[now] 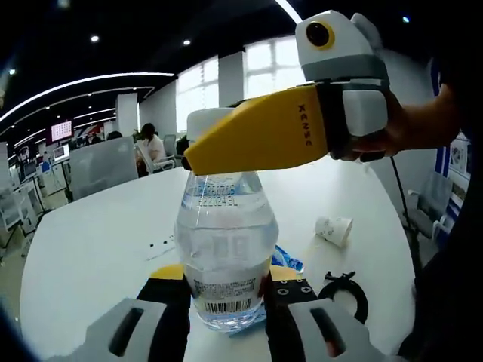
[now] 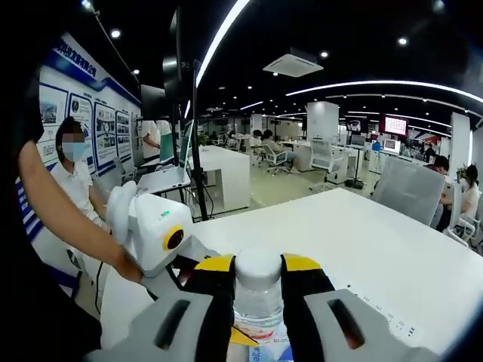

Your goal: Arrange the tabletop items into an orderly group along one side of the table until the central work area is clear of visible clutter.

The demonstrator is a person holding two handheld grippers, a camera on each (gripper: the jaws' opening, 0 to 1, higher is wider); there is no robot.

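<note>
Left gripper point(image 1: 226, 290): jaws clamped on the lower body of the water bottle, one on each side, just above the barcode label.
Right gripper point(image 2: 258, 280): jaws closed around the bottle's white cap, yellow tips touching both sides of it; seen in the left gripper view as a yellow jaw reaching in from the right at cap height.
Water bottle point(image 1: 225, 249): clear plastic, upright on the white table, full of water, printed code near the shoulder; held at the base and at the top at once.
Cap point(image 2: 258, 265): white, round, between the right gripper's jaws.
Table point(image 1: 98, 241): white, round-edged, bottle at the near side.
Crumpled paper cup point(image 1: 333, 228): white, lying on its side, well right of the bottle.
Black ring-shaped part point(image 1: 344, 290): flat on the table, near the left gripper's right jaw.
Blue wrapper point(image 1: 287, 259): partly hidden behind the bottle's base.
Hand point(image 1: 392, 128): gripping the right gripper's white body.
Background: open office, desks, chairs, seated people.
</note>
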